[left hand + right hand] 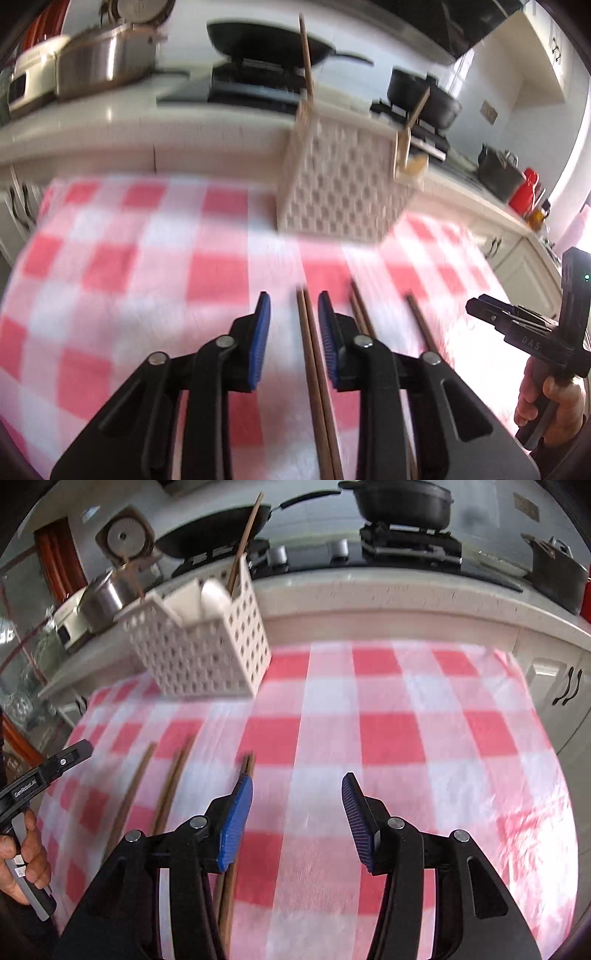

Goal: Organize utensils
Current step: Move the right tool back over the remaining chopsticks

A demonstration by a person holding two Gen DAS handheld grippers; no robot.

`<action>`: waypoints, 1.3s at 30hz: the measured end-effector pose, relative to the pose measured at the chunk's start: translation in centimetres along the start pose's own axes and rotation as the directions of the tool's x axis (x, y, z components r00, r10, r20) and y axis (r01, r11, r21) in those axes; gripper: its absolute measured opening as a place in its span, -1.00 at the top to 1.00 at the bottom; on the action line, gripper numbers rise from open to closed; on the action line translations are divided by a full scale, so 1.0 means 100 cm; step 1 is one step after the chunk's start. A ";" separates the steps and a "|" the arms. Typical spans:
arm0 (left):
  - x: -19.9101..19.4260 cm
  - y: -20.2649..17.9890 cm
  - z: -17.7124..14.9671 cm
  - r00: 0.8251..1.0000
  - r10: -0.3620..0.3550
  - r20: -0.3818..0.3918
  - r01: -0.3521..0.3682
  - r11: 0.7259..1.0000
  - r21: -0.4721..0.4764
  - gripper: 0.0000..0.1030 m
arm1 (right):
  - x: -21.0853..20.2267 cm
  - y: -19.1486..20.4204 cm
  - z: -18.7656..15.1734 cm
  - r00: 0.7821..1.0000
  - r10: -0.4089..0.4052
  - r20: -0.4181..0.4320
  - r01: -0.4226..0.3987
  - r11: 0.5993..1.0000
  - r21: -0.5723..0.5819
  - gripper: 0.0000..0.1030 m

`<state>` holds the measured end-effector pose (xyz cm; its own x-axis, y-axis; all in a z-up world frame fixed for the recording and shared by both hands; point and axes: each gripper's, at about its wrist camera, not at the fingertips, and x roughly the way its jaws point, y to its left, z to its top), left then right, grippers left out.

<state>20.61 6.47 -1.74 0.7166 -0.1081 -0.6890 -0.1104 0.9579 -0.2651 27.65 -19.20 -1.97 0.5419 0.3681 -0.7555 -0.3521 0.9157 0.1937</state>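
Chopsticks lie lengthwise on the checked desk, both tools spread above them.

The desk [147, 258], under a red-and-white checked cloth [406, 738], carries a white perforated caddy [340, 188] at its far side, with one chopstick [306, 59] standing nearly upright in it, tip down. Nearer than the caddy, a pair of brown chopsticks [314, 369] lies flat, long axis running toward the caddy, far ends pointing at it, directly between the spread fingers of the left tool [293, 306], which touch neither stick. More chopsticks [421, 325] lie roughly parallel, just to the right of that pair. The right tool [297, 790] is spread wide over bare cloth, well right of the caddy, its left finger [236, 819] overlapping a pair of sticks [247, 764].
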 end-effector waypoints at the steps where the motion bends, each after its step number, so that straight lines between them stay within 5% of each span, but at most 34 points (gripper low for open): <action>1: 0.005 -0.002 -0.008 1.000 -0.005 -0.024 0.005 1.000 0.002 0.67 | 0.001 0.000 -0.006 1.000 -0.001 -0.009 0.001 1.000 -0.003 0.06; 14: 0.034 -0.014 -0.034 0.994 0.004 -0.111 0.000 0.999 0.040 0.78 | 0.010 0.003 -0.020 0.998 0.022 -0.052 -0.022 1.000 -0.011 0.01; 39: 0.032 -0.015 -0.034 0.994 0.013 -0.108 -0.009 0.999 0.041 0.78 | 0.024 0.022 -0.027 0.996 -0.007 -0.086 -0.001 0.996 -0.094 -0.02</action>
<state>20.77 3.81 -5.87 0.6369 -0.1233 -0.7610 -0.0888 0.9688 -0.2312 26.09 -16.70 -5.05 0.4772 0.3463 -0.8077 -0.4227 0.8962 0.1346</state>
